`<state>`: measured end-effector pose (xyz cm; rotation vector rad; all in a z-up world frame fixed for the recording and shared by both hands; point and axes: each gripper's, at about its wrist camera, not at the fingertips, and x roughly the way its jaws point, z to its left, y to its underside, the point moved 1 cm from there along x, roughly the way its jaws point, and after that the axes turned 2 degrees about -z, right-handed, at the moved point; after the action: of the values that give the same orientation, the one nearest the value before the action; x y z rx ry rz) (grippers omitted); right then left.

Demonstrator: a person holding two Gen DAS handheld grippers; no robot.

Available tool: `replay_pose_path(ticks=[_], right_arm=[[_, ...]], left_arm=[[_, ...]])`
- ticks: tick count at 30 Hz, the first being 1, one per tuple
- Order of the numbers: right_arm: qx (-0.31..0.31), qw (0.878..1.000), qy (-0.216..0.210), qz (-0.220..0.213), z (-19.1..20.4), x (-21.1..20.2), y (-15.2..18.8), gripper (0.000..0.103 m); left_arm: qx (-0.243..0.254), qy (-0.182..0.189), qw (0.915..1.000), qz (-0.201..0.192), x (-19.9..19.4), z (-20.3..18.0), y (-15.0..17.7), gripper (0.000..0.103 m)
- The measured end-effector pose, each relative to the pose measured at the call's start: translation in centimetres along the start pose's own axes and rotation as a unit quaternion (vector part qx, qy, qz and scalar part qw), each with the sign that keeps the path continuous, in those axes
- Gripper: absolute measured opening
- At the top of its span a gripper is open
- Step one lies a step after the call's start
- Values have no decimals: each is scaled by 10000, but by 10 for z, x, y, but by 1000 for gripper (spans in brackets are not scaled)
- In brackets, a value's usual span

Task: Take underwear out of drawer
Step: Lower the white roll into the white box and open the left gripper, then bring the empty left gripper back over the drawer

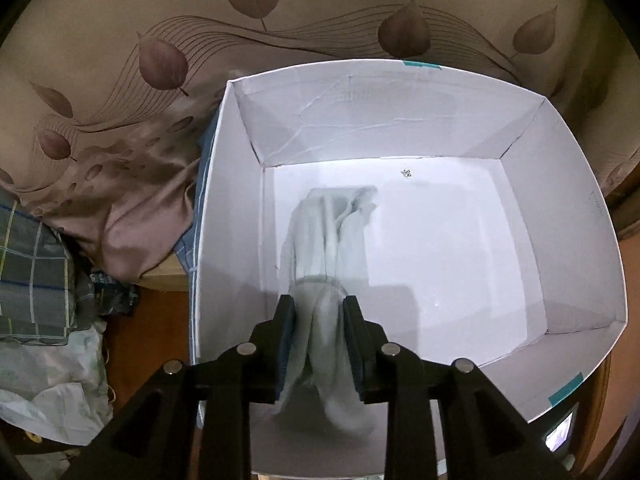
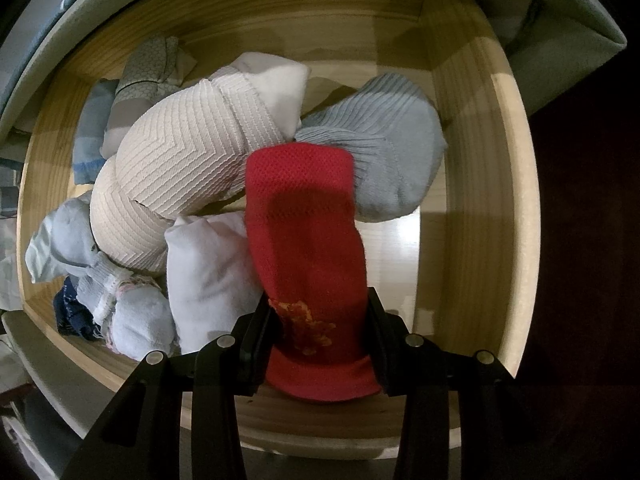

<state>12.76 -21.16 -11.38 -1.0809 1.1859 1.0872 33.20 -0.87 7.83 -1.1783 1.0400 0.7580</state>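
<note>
Currently, notes are being taken from both wrist views.
Wooden drawer [image 2: 472, 184]: being viewed from straight above; rolled socks and underwear are being kept piled toward its left and middle.
White box [image 1: 568, 216]: being used as the drop place, set beside a leaf-patterned cloth [image 1: 120, 128].
Pale garment [image 1: 332, 240]: being lowered onto the box floor, its long axis running away from the jaws, its near end lying between the pads.
Red sock [image 2: 308, 240]: being gripped at its near end, its length hanging down toward the pile.
Right gripper [image 2: 320, 328]: being kept clenched on the red sock; the nearer hand to the drawer.
Left gripper [image 1: 319, 320]: jaws standing slightly parted around the pale garment; whether it is being pressed cannot be told.
</note>
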Motion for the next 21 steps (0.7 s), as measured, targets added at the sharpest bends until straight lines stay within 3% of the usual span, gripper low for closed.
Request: replay_pose_path(ticks=[2,5,13,21], right_arm=[[-10,10000,17,0,1,0,0,39],[4,10000,7,2,1,0,-1,39],[92,9999,-113,58,-9,5,-3,39],[70,9998,-65,163,-14,11,-5,42]], left_arm=[[-5,-43,10000,-4,-1,-1,0,27],[-52,12,10000,-76,-7,0,0,38],[32,299,9990,-327,-45,1,10,41],[266,413,9971,-589,-88,0,70,42]])
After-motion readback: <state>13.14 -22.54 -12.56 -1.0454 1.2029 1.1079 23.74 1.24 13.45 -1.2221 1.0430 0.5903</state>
